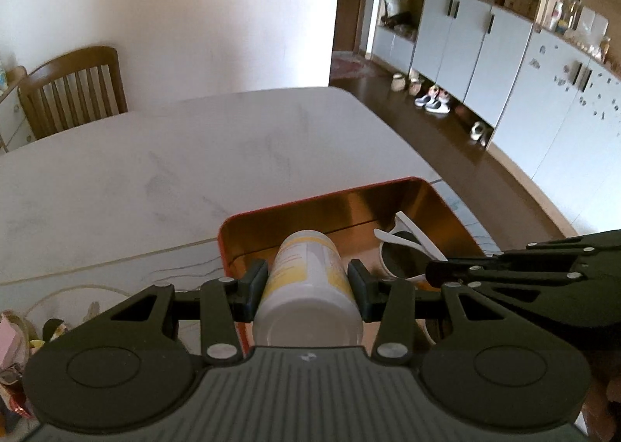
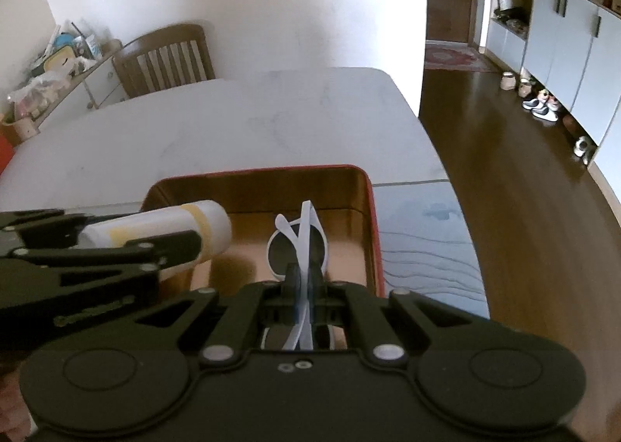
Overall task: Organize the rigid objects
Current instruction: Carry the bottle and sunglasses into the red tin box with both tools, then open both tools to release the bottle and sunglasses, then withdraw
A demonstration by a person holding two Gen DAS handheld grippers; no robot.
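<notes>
A red tin (image 1: 446, 205) (image 2: 365, 185) with a shiny gold inside lies open on the table. My left gripper (image 1: 307, 279) is shut on a white bottle (image 1: 306, 286) (image 2: 209, 224) with a yellow label, held lengthwise over the tin's left part. My right gripper (image 2: 304, 279) is shut on white-framed sunglasses (image 2: 299, 244) (image 1: 403, 255) by their folded arms, with the dark lenses over the tin's right part. In the left wrist view the right gripper (image 1: 431, 273) reaches in from the right. In the right wrist view the left gripper (image 2: 196, 242) comes in from the left.
The tin sits near the right front corner of a pale marble table (image 1: 194, 154) (image 2: 252, 123), on a blue-grey mat (image 2: 423, 240). A wooden chair (image 1: 73, 92) (image 2: 167, 57) stands at the far side. Dark floor and cabinets (image 1: 504, 65) lie to the right.
</notes>
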